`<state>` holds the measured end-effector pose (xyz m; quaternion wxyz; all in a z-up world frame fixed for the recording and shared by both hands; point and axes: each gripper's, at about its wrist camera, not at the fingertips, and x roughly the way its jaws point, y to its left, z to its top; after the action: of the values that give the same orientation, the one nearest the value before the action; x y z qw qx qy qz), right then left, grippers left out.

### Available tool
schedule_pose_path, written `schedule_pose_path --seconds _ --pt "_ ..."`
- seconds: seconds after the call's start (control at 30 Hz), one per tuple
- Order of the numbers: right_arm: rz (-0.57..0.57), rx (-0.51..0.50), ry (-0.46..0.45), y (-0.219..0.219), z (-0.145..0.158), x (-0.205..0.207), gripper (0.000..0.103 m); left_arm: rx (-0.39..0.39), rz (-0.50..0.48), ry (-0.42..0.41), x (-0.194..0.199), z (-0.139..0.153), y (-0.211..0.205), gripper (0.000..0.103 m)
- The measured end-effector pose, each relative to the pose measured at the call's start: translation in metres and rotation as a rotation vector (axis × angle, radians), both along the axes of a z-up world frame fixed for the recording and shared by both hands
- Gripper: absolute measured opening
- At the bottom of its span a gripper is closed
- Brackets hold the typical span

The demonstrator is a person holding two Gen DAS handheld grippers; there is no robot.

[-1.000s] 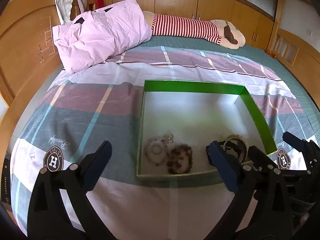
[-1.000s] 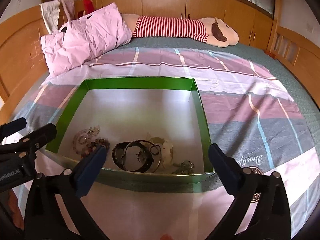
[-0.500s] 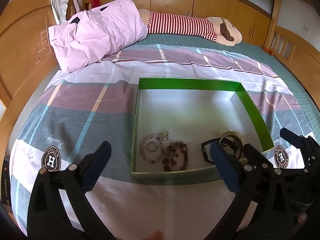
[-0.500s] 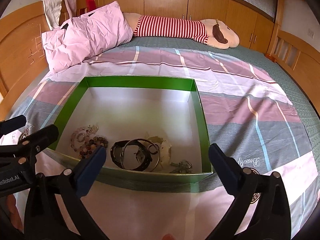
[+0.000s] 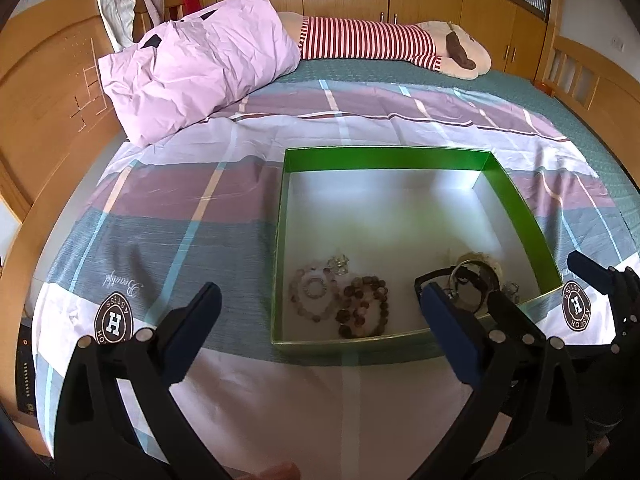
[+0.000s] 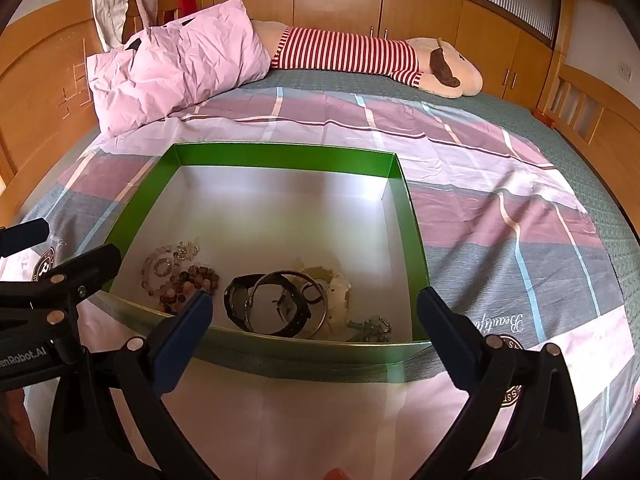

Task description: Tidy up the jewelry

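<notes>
A green-rimmed white box [image 5: 386, 157] [image 6: 414, 236] lies on the bed. Along its near side lie a pale bead bracelet [image 5: 314, 294] [image 6: 160, 268], a dark brown bead bracelet [image 5: 364, 312] [image 6: 188, 284], black and metal bangles [image 5: 460, 280] [image 6: 276, 304], a pale piece [image 6: 338, 292] and a small metal chain [image 6: 370, 326]. My left gripper [image 5: 320, 312] is open and empty, just before the box's near left corner. My right gripper [image 6: 314, 314] is open and empty, over the box's near edge above the bangles. Each gripper shows at the edge of the other's view.
The box sits on a plaid bedsheet [image 5: 172, 216]. A pink pillow [image 5: 196, 68] lies at the back left and a striped plush toy [image 5: 384, 44] along the far side. Wooden bed rails [image 5: 44, 92] and cabinets [image 6: 340, 4] surround the bed.
Both grippers have drawn back a little from the box and risen slightly; the box and jewelry look farther off. The jewelry has not moved.
</notes>
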<state>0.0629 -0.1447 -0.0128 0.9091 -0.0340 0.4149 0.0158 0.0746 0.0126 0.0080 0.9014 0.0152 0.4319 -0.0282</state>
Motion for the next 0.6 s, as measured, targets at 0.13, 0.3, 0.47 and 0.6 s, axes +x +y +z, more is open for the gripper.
schedule_pose_path --seconds 0.13,0.3,0.47,0.6 --pt "0.001 -0.001 -0.001 0.0009 -0.0009 -0.0005 0.102 -0.012 -0.007 0.002 0.0 0.0004 0.0003 0.101" --pt "0.003 -0.005 -0.014 0.0031 -0.0008 -0.0006 0.102 0.006 -0.015 0.0 -0.0002 -0.0004 -0.0033 0.101" --pt "0.002 -0.008 -0.011 0.0039 -0.0024 -0.0001 0.102 0.035 -0.019 -0.002 -0.0009 -0.0004 -0.0071 0.101" --pt "0.003 -0.008 -0.011 0.0041 -0.0025 -0.0005 0.102 0.033 -0.019 0.002 -0.0007 -0.0012 -0.0076 0.101"
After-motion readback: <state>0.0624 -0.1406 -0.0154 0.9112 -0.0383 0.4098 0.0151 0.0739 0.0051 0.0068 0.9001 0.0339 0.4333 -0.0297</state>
